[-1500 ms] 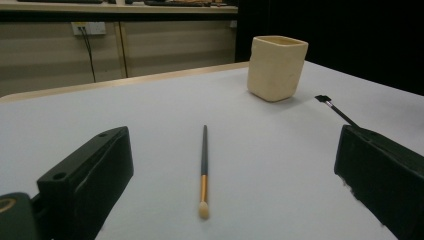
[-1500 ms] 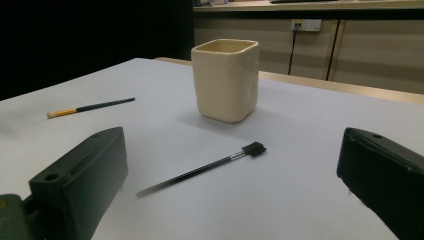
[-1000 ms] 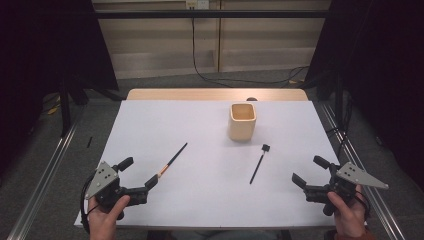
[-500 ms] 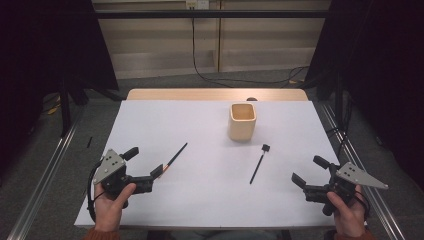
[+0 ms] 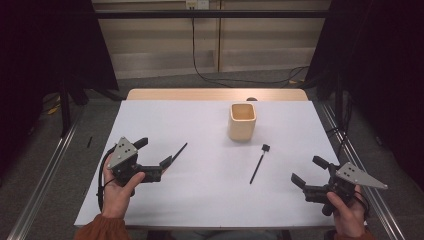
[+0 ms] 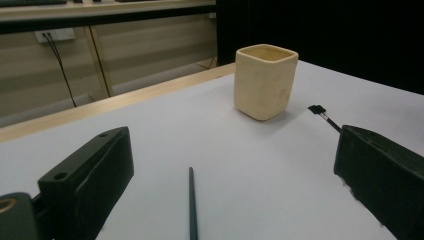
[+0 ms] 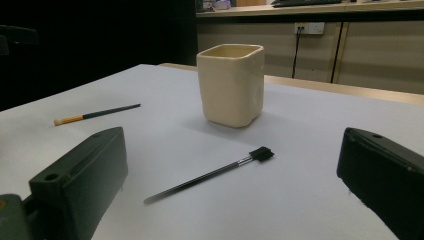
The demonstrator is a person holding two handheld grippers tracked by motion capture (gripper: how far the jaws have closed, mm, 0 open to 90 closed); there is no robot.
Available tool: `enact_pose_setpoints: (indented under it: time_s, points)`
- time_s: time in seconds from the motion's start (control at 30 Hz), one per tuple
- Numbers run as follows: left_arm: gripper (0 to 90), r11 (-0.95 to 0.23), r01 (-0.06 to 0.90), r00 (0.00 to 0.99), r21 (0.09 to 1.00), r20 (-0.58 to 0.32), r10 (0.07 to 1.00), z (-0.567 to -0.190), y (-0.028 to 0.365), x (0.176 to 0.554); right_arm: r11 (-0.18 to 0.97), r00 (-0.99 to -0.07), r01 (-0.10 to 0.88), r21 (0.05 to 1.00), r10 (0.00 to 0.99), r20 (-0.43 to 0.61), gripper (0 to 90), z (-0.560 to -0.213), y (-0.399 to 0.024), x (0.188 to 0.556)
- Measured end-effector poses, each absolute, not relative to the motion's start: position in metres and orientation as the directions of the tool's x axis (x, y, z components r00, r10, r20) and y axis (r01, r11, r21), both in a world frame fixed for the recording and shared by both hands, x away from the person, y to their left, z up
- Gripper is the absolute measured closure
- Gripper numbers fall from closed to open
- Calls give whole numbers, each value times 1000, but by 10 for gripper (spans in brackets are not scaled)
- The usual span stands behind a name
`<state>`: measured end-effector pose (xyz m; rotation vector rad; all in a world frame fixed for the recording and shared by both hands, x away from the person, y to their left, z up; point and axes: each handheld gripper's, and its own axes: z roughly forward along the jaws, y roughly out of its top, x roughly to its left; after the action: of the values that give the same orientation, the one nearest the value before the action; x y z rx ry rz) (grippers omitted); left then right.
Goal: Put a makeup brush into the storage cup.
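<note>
Left gripper (image 5: 155, 159) is closing in on the orange-tipped brush (image 5: 178, 150) near the table's (image 5: 200, 210) left edge, jaws wide and empty around its near end, so pickup looks imminent; right gripper (image 5: 311, 175) is idling open.

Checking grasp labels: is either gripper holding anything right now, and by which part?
Nothing is held. The left gripper is open with the thin brush lying between its jaws on the table; the right gripper is open too.

left gripper (image 5: 156, 159) spread around the pencil (image 5: 176, 151), seemingly not touching.
</note>
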<state>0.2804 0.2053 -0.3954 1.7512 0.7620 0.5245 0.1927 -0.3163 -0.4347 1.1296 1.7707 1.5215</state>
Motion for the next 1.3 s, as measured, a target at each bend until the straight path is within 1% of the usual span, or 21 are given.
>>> enact_pose_setpoints:
  time_s: [0.27,0.43,0.57,0.87,1.03,1.1,1.3]
  points:
    - [25,-231,251,674,940,2,738,-397,205,297,7,-499,246,969,858,121,0,-435,-316,193]
    - [26,-221,261,679,940,-16,734,-398,204,307,8,-500,247,969,858,120,0,-435,-316,193]
    - [26,-258,268,686,928,4,728,-393,200,313,13,-501,252,968,857,119,0,-435,-316,193]
    - [26,-282,293,691,914,1,723,-388,190,336,13,-503,252,968,856,120,0,-435,-316,193]
    - [33,-349,312,709,883,28,705,-383,186,343,14,-505,256,967,855,121,0,-435,-316,193]
    - [39,-379,338,726,861,18,687,-380,184,349,12,-503,254,967,856,121,0,-435,-316,193]
    - [51,-462,375,748,804,31,662,-375,173,358,15,-507,254,967,853,120,0,-435,-317,193]
